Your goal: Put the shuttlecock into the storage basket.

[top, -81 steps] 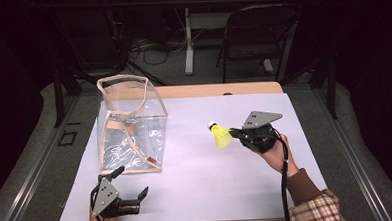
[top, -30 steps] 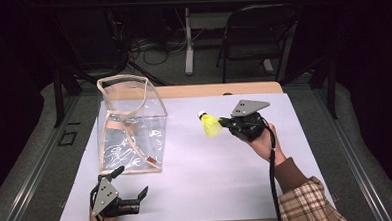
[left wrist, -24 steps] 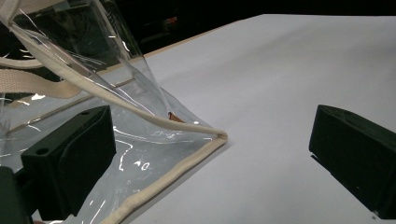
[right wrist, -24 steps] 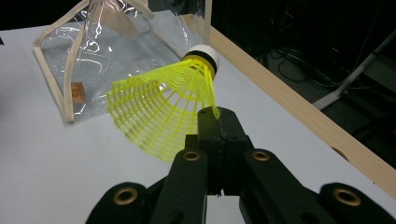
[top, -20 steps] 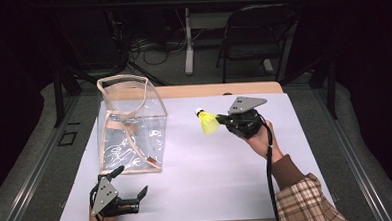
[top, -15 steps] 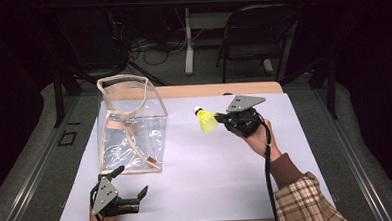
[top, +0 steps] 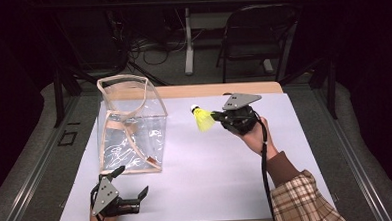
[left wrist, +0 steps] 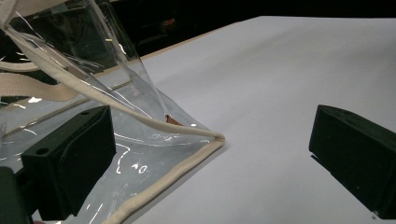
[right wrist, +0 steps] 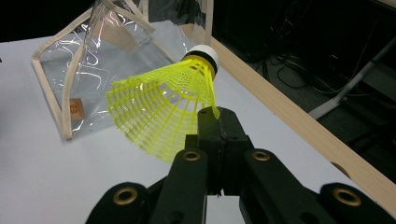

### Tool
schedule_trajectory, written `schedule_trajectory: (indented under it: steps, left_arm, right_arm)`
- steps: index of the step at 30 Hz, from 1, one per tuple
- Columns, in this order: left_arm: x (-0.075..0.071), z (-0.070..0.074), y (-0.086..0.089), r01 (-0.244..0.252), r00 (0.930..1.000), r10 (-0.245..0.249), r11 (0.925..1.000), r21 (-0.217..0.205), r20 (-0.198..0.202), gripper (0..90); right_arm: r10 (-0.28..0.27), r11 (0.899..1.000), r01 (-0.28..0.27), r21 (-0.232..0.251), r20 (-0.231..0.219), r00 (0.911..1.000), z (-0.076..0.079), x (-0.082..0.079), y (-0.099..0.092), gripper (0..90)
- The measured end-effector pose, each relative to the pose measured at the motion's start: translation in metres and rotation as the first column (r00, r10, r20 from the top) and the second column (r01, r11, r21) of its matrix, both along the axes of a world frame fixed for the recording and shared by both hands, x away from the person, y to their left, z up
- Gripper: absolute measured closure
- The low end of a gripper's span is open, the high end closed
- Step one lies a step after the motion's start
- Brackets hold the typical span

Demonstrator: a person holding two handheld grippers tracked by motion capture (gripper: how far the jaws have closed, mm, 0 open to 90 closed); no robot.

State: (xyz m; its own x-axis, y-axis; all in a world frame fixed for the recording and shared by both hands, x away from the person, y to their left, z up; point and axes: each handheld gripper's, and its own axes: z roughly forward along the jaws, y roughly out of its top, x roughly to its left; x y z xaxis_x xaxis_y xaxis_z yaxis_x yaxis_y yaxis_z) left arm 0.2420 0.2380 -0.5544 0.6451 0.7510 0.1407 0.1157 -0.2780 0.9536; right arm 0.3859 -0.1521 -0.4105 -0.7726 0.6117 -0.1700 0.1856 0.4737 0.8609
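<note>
A yellow shuttlecock (top: 202, 119) with a white cork tip hangs above the table, right of a clear plastic bag (top: 132, 124) with cream trim. My right gripper (top: 217, 116) is shut on the shuttlecock's mesh skirt (right wrist: 161, 114), held up over the white table surface. The bag (right wrist: 88, 56) stands upright with its mouth up. My left gripper (top: 135, 194) rests open near the table's front left edge, just in front of the bag's lower corner (left wrist: 205, 140). Its jaws stand wide apart with nothing between them but the bag's corner off to one side.
The white table top (top: 212, 175) has a wooden back edge (top: 218, 89). A black chair (top: 260, 32) and cables lie on the floor beyond the table. A person's plaid sleeve (top: 300, 198) comes in at the lower right.
My right gripper has carried the shuttlecock up and leftward, toward the bag. The left gripper has stayed where it was.
</note>
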Motion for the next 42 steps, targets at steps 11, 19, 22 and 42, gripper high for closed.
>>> schedule_trajectory:
  steps: [11, 19, 22, 42]
  left_arm:
    - [-0.001, 0.000, 0.001, -0.008, 1.0000, 0.008, 1.0000, -0.003, 0.000, 0.4]
    - [-0.002, 0.000, 0.001, -0.007, 1.0000, 0.007, 1.0000, -0.002, -0.001, 0.4]
    - [-0.001, 0.000, 0.001, -0.006, 1.0000, 0.006, 1.0000, -0.003, -0.001, 0.5]
    - [-0.002, 0.000, 0.001, -0.004, 1.0000, 0.004, 1.0000, -0.003, 0.000, 0.5]
  right_arm:
    - [0.014, 1.000, -0.014, 0.002, -0.001, 0.9999, 0.002, 0.006, 0.008, 90.0]
    - [0.024, 1.000, -0.024, 0.002, 0.002, 0.9997, 0.006, 0.008, 0.016, 90.0]
    - [0.027, 1.000, -0.027, 0.000, 0.003, 0.9996, 0.007, 0.009, 0.018, 90.0]
    - [0.026, 1.000, -0.026, 0.014, 0.016, 0.9995, 0.017, 0.016, 0.029, 90.0]
